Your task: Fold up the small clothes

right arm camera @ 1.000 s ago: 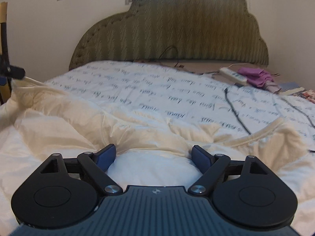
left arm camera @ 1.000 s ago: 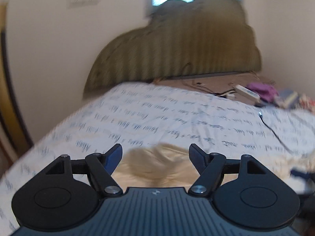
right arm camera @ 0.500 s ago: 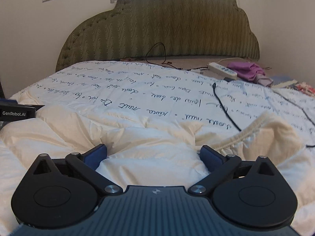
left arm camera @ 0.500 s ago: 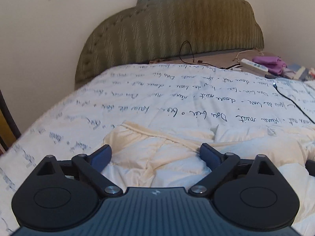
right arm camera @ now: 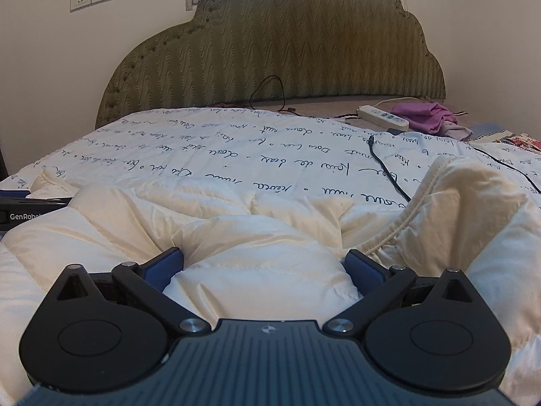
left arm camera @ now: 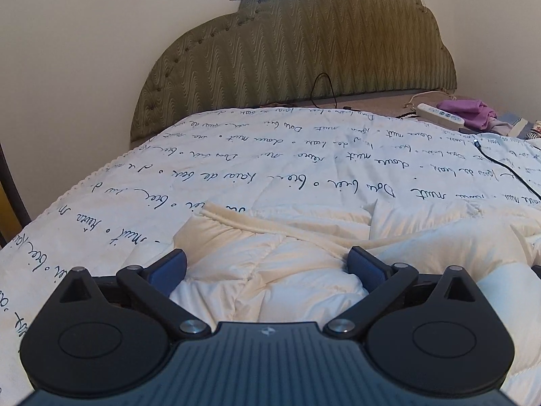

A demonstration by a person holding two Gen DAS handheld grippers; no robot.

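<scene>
Both grippers have dropped lower onto the cream padded garment (left arm camera: 270, 270) since the earlier frame. The left gripper (left arm camera: 267, 267) and right gripper (right arm camera: 263, 267) are spread wide, gripping nothing — each straddling a puffy fold. The garment lies crumpled on the script-print quilt (left arm camera: 304, 155), well short of the green headboard (left arm camera: 304, 50).

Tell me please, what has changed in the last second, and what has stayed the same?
The left gripper came down from above the bed to the cream quilted garment, its view now sharp. The right gripper sank lower and slightly forward over the same garment. Neither took hold: both stay open, fabric bulging between the fingers. The black cable, power strip and purple cloth stayed put.
</scene>
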